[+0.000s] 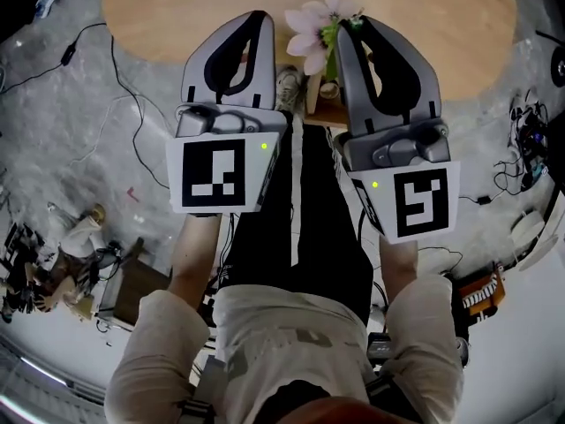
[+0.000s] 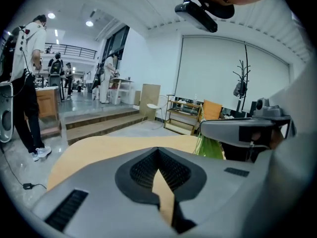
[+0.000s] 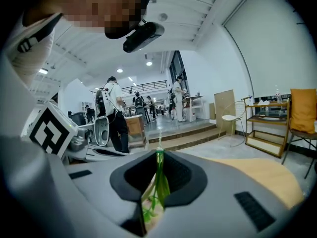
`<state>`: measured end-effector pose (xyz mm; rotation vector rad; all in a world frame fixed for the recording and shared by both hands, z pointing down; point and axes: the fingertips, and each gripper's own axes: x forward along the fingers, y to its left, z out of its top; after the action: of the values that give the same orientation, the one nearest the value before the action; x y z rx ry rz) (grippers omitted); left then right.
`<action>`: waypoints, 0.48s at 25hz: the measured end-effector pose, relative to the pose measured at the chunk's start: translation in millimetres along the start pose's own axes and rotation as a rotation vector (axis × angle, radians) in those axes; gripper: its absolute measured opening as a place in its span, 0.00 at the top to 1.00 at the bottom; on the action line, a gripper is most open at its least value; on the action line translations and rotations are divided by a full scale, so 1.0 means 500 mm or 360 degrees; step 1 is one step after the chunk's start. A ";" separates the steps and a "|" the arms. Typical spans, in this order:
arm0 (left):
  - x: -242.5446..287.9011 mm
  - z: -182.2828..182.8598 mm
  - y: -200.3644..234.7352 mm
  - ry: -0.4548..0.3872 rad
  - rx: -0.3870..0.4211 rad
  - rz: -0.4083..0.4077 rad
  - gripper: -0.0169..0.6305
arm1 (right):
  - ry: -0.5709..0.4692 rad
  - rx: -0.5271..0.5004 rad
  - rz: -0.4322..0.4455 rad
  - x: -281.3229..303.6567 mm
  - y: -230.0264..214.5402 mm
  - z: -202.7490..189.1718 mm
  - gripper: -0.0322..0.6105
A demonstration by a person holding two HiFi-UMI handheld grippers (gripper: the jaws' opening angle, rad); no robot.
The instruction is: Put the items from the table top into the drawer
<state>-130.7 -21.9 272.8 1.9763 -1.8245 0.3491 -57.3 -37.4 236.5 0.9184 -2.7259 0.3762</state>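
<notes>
Two closed pairs, left tongs (image 1: pixel 257 16), right tongs (image 1: pixel 354 22) partly hiding flower (image 1: pixel 309 30)

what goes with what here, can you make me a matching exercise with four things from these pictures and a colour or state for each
Column one:
1. flower
2. table top
3. left gripper
4. the person's trousers

Column two:
a. black
b. light wood
c. pale pink petals
d. jaws together, nothing held

Pairs: 1-c, 2-b, 3-d, 4-a
</notes>
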 end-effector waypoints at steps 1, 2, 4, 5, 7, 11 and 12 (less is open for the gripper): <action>0.004 -0.001 -0.009 0.0006 0.0005 -0.0014 0.96 | -0.0010 0.0001 -0.0009 -0.006 -0.004 0.002 0.87; 0.008 -0.002 -0.017 0.0010 0.0008 -0.0025 0.96 | -0.0022 0.0001 -0.0019 -0.009 -0.008 0.005 0.87; 0.016 -0.002 -0.029 0.0013 0.0016 -0.0041 0.96 | -0.0038 0.0005 -0.0028 -0.014 -0.016 0.008 0.87; 0.019 -0.002 -0.034 0.0016 0.0023 -0.0046 0.96 | -0.0039 0.0011 -0.0025 -0.016 -0.018 0.007 0.87; 0.023 0.000 -0.041 0.0015 0.0033 -0.0057 0.96 | -0.0042 0.0024 -0.0029 -0.020 -0.023 0.007 0.87; 0.030 -0.004 -0.045 0.0034 0.0050 -0.0068 0.96 | -0.0047 0.0039 -0.0051 -0.026 -0.032 0.004 0.87; 0.032 -0.007 -0.044 0.0044 0.0059 -0.0070 0.96 | -0.0042 0.0032 -0.0054 -0.029 -0.035 0.001 0.87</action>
<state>-107.0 -33.3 280.4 2.0233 -1.7665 0.3973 -35.6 -42.9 234.5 0.9802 -2.7316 0.3880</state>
